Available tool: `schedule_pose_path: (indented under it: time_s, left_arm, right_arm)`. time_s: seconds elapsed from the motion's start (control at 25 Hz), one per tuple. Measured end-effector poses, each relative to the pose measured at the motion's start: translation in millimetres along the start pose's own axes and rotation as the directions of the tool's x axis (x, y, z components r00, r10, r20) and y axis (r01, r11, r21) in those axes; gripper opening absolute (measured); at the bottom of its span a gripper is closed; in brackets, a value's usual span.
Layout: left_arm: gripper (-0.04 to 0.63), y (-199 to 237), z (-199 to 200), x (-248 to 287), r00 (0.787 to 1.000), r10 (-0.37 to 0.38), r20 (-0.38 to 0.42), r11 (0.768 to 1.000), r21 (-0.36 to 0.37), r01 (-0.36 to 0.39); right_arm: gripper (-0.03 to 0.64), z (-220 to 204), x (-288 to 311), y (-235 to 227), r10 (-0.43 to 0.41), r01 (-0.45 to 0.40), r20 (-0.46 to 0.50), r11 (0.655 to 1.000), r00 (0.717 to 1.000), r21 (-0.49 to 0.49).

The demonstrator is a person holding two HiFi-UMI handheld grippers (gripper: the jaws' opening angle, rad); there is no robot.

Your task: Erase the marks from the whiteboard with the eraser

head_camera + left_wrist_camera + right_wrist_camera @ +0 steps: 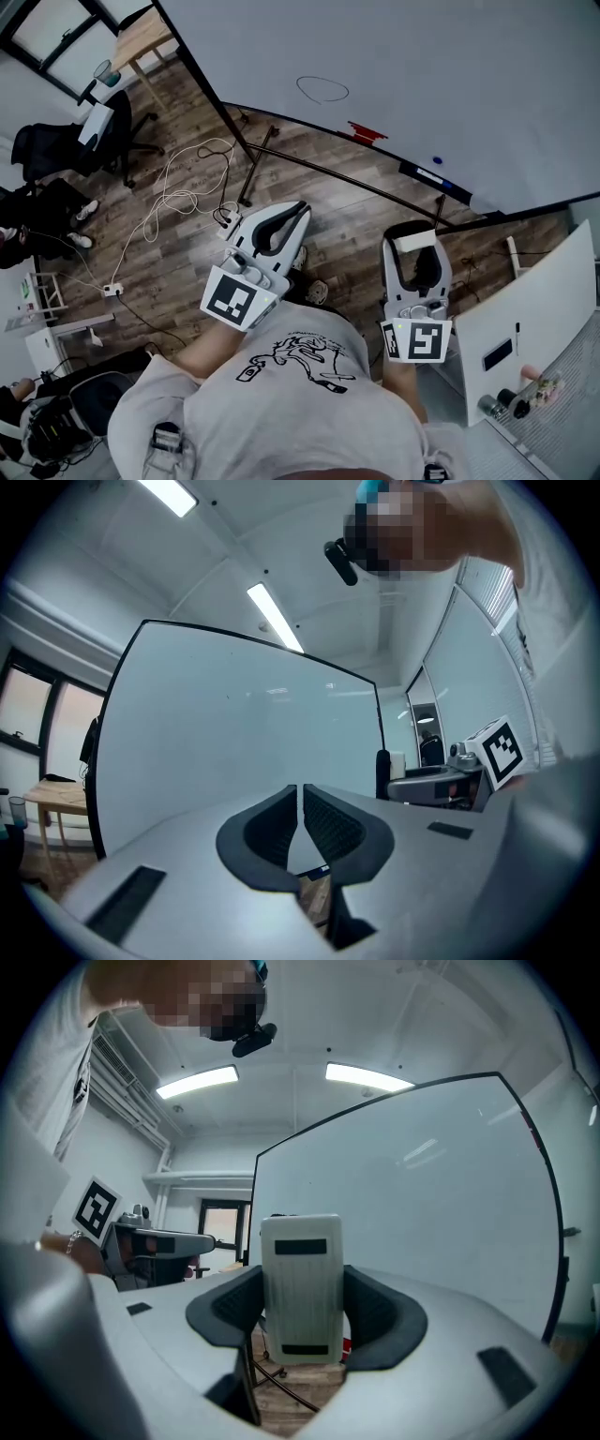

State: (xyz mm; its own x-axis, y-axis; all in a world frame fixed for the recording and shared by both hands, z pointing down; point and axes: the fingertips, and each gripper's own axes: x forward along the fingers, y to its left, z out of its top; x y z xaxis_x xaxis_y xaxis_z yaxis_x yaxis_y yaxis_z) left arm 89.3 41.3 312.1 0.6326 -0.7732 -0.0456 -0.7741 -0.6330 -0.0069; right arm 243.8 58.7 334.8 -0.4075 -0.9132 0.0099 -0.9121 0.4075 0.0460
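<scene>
A large whiteboard (412, 75) on a black frame stands ahead of me, with a thin oval mark (322, 89) drawn on it. My right gripper (413, 246) is shut on a white block eraser (301, 1286), whose pale end (413, 241) shows between the jaws in the head view. My left gripper (291, 214) is shut with nothing in it; in the left gripper view its tips (301, 799) nearly touch. Both grippers hang at waist height, short of the board. The whiteboard (234, 742) fills the left gripper view and the whiteboard (412, 1194) the right one.
On the board's tray lie a red object (367, 132) and a dark marker (433, 176). White cables (178, 197) trail over the wooden floor at left, by an office chair (108, 131). A white cabinet (530, 309) stands at my right.
</scene>
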Motion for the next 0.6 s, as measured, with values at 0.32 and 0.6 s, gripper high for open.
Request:
schedule_pose_path:
  time_s: [0.32,0.6]
  left_arm:
    - [0.035,37.4,1.9,21.9,1.0,0.003,0.018,1.0,0.005,-0.003]
    - [0.035,91.4,8.8,39.2,0.999,-0.024,0.031,1.0,0.007,0.023]
  right_arm:
    - [0.259,4.1,44.2,0.6,0.019,-0.019,-0.002,1.0,1.0,-0.023]
    - [0.259,10.1,108.6,18.4,0.039,-0.039,-0.013,0.999,0.999,-0.037]
